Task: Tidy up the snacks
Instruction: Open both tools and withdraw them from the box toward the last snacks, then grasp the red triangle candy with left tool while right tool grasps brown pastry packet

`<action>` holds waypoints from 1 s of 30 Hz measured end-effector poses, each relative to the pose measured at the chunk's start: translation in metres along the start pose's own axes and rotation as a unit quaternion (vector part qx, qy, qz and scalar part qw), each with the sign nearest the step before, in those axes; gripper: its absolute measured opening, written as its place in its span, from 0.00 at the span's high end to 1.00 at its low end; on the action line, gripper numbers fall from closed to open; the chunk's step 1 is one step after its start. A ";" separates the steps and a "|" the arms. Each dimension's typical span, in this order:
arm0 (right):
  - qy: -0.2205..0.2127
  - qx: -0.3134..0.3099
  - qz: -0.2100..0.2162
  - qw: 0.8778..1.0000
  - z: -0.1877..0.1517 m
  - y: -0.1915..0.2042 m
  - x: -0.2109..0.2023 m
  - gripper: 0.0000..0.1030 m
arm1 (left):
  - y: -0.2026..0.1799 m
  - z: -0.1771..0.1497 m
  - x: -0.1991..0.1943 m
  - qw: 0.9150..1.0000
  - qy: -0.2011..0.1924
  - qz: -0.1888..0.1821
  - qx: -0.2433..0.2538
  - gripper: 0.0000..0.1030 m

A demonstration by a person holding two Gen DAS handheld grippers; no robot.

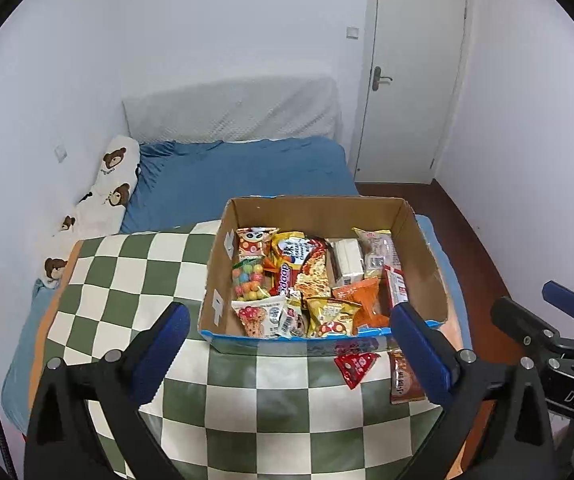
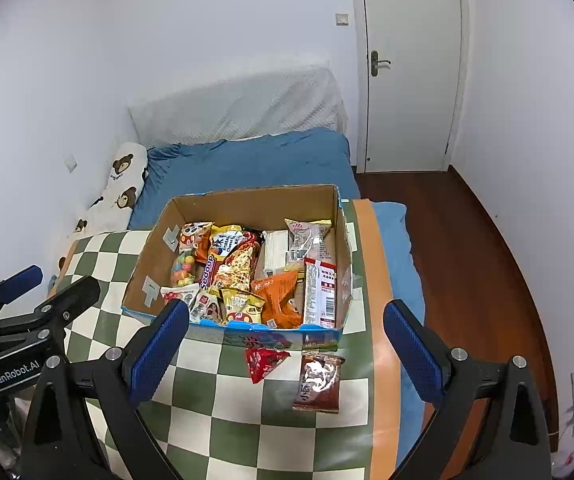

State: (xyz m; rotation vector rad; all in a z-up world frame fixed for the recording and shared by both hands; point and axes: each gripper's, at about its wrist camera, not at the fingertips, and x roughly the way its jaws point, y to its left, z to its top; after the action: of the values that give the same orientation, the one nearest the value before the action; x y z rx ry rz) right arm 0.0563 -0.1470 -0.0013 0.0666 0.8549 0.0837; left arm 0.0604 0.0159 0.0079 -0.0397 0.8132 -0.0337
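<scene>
**A:** What's left out?

**Me:** Two packets lie on the checkered cloth, just in front of the cardboard box (image 2: 243, 200): a red triangular packet (image 2: 264, 362) and, just beside it on the right, a brown foil packet (image 2: 319, 382). The box already holds most of the snacks. Both my grippers hover above the near edge of the cloth, fingers spread wide, holding nothing.

**A:** Which one first, and with which hand?

**Me:** I'd judge the brown one, with my right gripper (image 2: 285, 350), since it sits nearly between those fingers already. My left gripper (image 1: 289, 354) is better lined up for the red one (image 1: 355, 364).

**A:** How do you grip it well?

**Me:** Come down along the brown packet's long sides, pinch across its narrow width, and keep the lower finger from snagging the cloth. Foil is slippery and flat, so I'd catch a crimped edge. Then lift clear of the box's front wall and drop it into the gap near the right side.
</scene>
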 end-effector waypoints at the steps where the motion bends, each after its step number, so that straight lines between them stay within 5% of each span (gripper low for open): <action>1: 0.001 0.001 0.000 1.000 0.000 -0.001 0.001 0.03 | -0.001 0.000 0.000 1.000 0.000 0.001 0.000 0.00; 11: 0.065 0.096 0.041 0.992 -0.029 -0.047 0.049 0.03 | -0.019 -0.023 0.037 0.999 0.028 0.034 0.019 0.00; 19: 0.178 0.183 0.039 0.966 -0.095 -0.098 0.163 0.04 | -0.043 -0.073 0.120 0.987 0.136 0.049 0.067 0.00; 23: 0.216 0.189 0.040 0.957 -0.124 -0.094 0.214 0.27 | -0.047 -0.097 0.149 0.978 0.169 0.062 0.107 0.00; 27: 0.228 0.167 0.028 0.959 -0.139 -0.081 0.241 0.28 | -0.055 -0.103 0.163 0.970 0.183 0.052 0.149 0.00; 30: 0.216 0.148 0.020 0.965 -0.146 -0.080 0.236 0.42 | -0.070 -0.102 0.171 0.965 0.177 0.042 0.191 0.00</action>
State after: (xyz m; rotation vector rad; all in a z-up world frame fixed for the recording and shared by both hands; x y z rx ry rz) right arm 0.1041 -0.1996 -0.2811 0.3560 1.2985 0.0074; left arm 0.1028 -0.0639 -0.1823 0.3755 1.1527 -0.1188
